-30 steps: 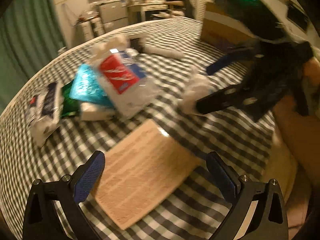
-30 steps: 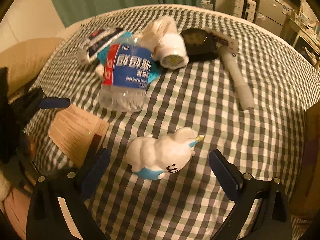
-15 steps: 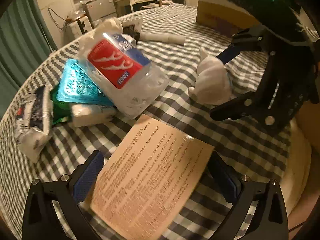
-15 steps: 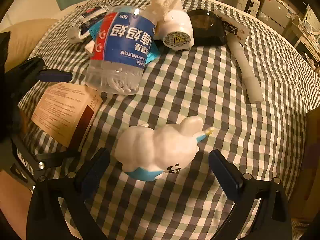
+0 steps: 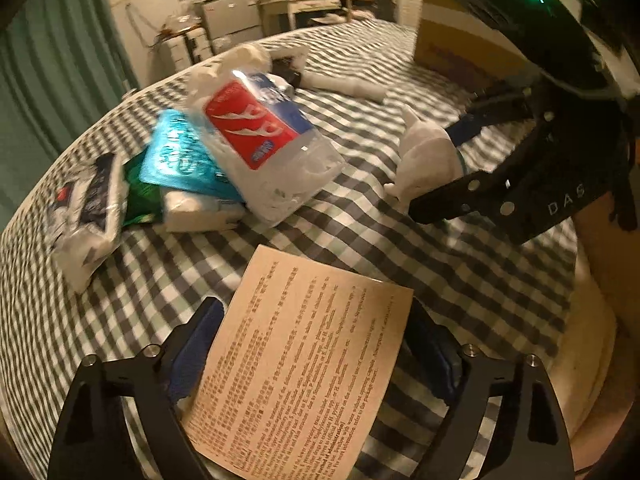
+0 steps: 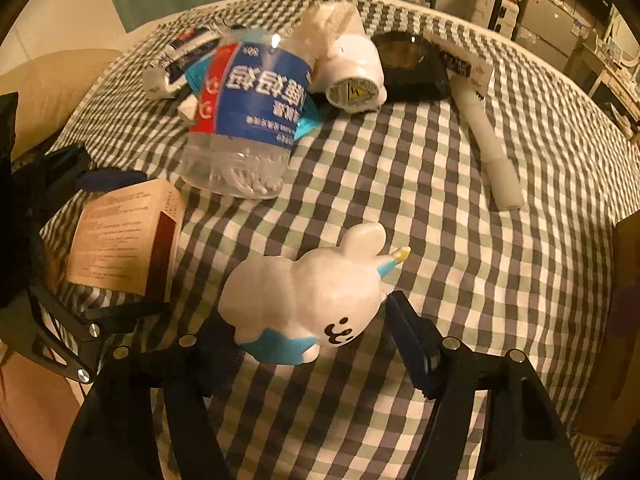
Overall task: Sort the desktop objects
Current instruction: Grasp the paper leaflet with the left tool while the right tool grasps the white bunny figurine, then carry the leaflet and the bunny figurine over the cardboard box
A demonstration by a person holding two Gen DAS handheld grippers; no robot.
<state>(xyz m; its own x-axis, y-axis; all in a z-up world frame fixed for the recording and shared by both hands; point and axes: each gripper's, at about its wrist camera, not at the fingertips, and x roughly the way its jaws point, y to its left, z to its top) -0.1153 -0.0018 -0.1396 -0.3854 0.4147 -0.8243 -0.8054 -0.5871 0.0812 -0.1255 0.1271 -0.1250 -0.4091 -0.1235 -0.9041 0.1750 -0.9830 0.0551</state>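
Note:
A tan printed box [image 5: 298, 364] sits between the fingers of my left gripper [image 5: 316, 348], which is shut on its two sides; it also shows in the right wrist view [image 6: 120, 240]. A white and blue rabbit figurine [image 6: 308, 300] lies on the checked tablecloth [image 6: 460, 264] between the fingers of my right gripper [image 6: 312, 344], which is closed on it. The figurine also shows in the left wrist view [image 5: 428, 160], held by the right gripper [image 5: 452, 160].
A pile sits mid-table: a clear water bottle [image 6: 248, 120] with a red and blue label, a teal pack [image 5: 180, 156], tissue packs [image 5: 88, 208], a white round device [image 6: 352, 76], a black case [image 6: 412, 68] and a white tube [image 6: 492, 152]. A cardboard box [image 5: 460, 48] stands at the far right.
Both grippers moved forward and closed: the left onto the tan box, the right onto the rabbit figurine. Both stood open a second ago.

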